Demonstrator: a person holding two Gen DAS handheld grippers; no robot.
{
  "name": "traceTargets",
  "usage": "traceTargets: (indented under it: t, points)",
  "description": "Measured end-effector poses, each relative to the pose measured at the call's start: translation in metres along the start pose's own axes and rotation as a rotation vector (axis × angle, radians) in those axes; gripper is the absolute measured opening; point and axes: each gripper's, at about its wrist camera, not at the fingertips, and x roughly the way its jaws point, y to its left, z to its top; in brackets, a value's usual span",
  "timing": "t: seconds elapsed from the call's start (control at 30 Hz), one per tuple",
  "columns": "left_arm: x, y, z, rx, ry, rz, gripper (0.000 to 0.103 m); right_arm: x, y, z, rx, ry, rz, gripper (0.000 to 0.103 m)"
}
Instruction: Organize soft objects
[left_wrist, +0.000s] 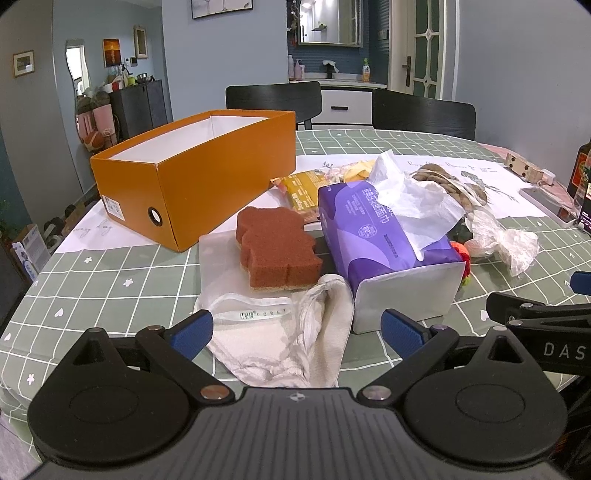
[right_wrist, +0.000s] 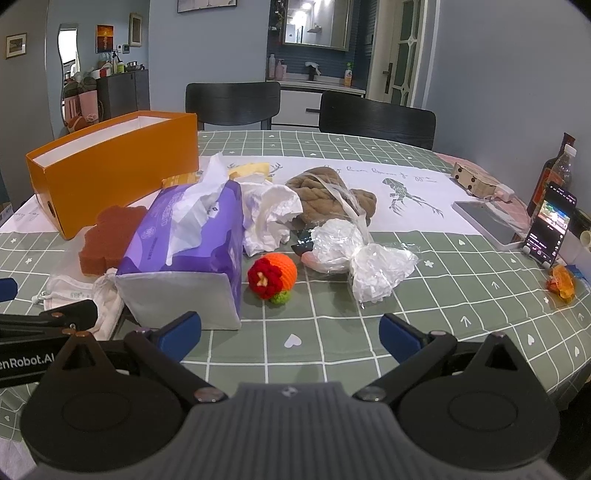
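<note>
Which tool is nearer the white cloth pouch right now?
Left. The left tool is open right over the white cloth pouch; the right tool is open off to its right, over bare tablecloth.

One box (left_wrist: 192, 177), two chairs (left_wrist: 274, 99)

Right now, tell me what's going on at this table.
A person holds two grippers over a pile of soft things. The left gripper hangs open over a white cloth bag; the right gripper is open above bare tablecloth. The orange box looks empty so far. The sponge, tissue pack and knitted ball lie untouched.
</note>
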Motion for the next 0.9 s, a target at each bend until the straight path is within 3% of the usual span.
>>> traceTargets:
  t: [0.9]
  points:
    - [0.0025,-0.0017,-0.0019,-0.006,0.009,-0.002,0.103,0.0001,0.0006,-0.0053,0.004,-0.009,-0.009,0.101]
